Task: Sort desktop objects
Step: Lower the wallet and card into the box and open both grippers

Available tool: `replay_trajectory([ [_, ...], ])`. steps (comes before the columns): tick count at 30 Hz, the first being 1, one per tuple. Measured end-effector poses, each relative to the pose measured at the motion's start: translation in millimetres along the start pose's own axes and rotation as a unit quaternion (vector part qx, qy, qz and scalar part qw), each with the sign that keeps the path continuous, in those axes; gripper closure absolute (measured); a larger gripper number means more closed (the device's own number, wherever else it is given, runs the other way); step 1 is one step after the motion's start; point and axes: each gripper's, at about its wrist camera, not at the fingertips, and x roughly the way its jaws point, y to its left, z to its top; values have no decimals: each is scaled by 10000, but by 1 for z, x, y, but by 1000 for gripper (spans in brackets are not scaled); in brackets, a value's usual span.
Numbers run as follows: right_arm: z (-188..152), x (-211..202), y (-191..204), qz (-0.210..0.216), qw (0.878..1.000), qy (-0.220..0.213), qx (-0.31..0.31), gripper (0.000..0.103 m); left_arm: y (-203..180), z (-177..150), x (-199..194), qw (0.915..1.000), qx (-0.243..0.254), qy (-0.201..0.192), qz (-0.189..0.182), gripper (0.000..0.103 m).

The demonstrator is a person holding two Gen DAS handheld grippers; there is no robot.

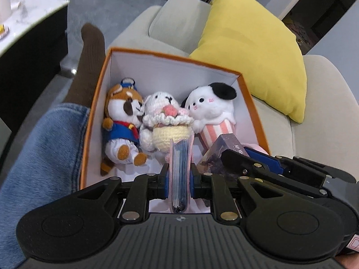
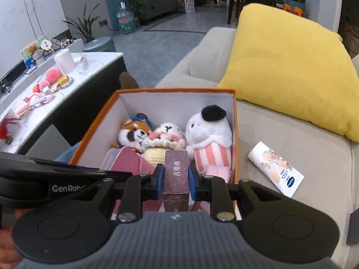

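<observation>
An orange box [image 1: 94, 103] with white inner walls sits on a light grey sofa [image 2: 291, 148], and both claws hang over its near end. The left claw [image 1: 179, 177] is clamped on a pink card holder [image 1: 180, 170] held on edge, its stack of blue-grey sleeves showing between the pink covers. The right claw [image 2: 176, 178] is clamped on a slim maroon carton [image 2: 176, 174] with pale characters printed on its top face; in the left wrist view that carton shows just right of the card holder, tilted. Three plush toys lie side by side against the far wall of the box: a brown and white red-panda plush [image 1: 123, 123] in a blue jacket at the left, a crocheted white cupcake animal [image 1: 167, 121] in the middle, and a white dog plush [image 1: 213, 109] with a black ear and a pink striped base at the right. The three touch one another. A yellow cushion [image 2: 289, 71] leans on the sofa back to the right of the box, and a white printed tissue pack [image 2: 276, 168] lies flat on the seat near the box's right side. A person's leg in blue jeans [image 1: 40, 157] and a brown sock [image 1: 89, 67] lies along the box's left wall. Farther left stands a white marble-topped bench [image 2: 94, 67] carrying a paper roll [image 2: 64, 61] and a scatter of small pink items [image 2: 44, 87]
</observation>
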Motion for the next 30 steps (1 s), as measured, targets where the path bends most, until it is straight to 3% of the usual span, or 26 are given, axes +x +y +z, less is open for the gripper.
replay_trajectory([
  [5,-2,9,-1,-103,9999,54,-60,78,6,-3,11,9997,-205,34,-94,85],
  [20,-1,2,-11,231,9990,239,301,78,4,-7,14,9987,-501,29,68,85],
  [22,1,-1,-10,222,9992,164,292,73,4,-7,15,9984,-565,37,84,85],
  [23,2,-3,-10,134,9995,126,259,65,4,-7,15,9983,-583,48,79,85],
  [30,3,-21,-17,263,9987,-119,419,63,-9,-11,15,9982,-530,112,264,84],
])
